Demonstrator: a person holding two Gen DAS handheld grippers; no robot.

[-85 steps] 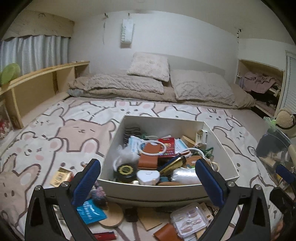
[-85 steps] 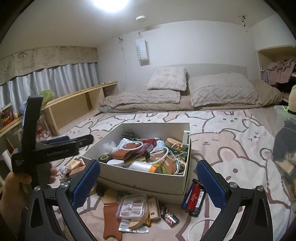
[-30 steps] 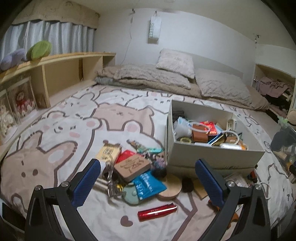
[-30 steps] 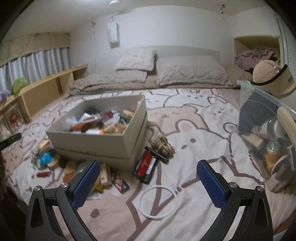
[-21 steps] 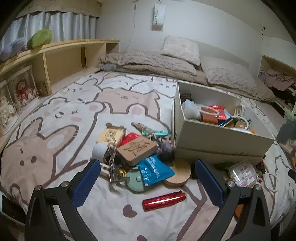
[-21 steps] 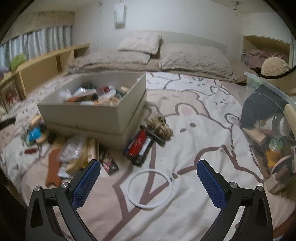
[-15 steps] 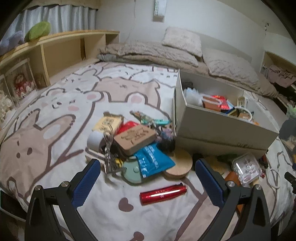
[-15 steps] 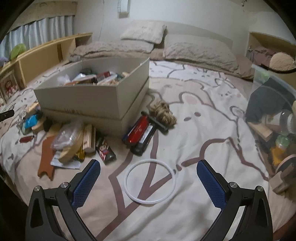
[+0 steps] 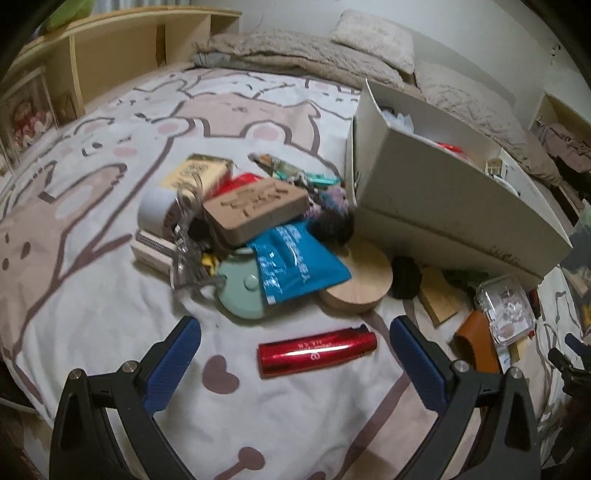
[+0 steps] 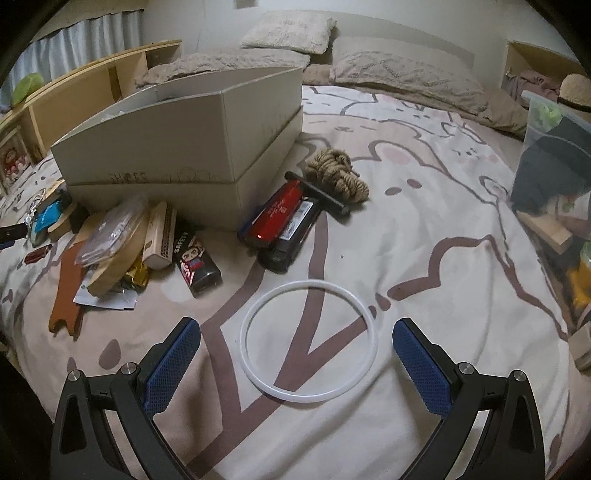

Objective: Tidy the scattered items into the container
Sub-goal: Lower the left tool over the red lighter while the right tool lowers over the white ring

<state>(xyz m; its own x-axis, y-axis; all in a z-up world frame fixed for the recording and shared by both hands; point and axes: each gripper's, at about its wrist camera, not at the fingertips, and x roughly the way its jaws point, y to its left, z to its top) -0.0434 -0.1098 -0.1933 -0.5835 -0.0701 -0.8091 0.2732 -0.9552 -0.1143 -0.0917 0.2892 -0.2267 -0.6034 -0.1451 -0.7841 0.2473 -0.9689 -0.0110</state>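
A white cardboard box (image 9: pixel 436 195) (image 10: pixel 177 147) holding many small items sits on the bed. In the left wrist view my left gripper (image 9: pixel 295 354) is open low over a red metallic tube (image 9: pixel 317 353), which lies between its fingers. Beyond the tube is a heap: a blue packet (image 9: pixel 295 262), a brown block (image 9: pixel 255 206), a wooden disc (image 9: pixel 358 280), a mint case (image 9: pixel 240 291). In the right wrist view my right gripper (image 10: pixel 295 354) is open just above a white ring (image 10: pixel 309 336) lying flat on the sheet. A rope bundle (image 10: pixel 338 173) and a red case (image 10: pixel 277 214) lie past it.
The bedding has a bear print (image 9: pixel 92 184). Wooden shelving (image 9: pixel 92 59) runs along the left; pillows (image 10: pixel 291 29) lie at the head. A clear bin (image 10: pixel 554 177) with clutter stands on the right. A lighter (image 10: pixel 197 264), a brown leather piece (image 10: pixel 66 295) and a clear case (image 9: pixel 504 302) lie by the box.
Both grippers have dropped lower and closer to the bed. The left one came down over the red tube, the right one over the white ring. Both stayed open.
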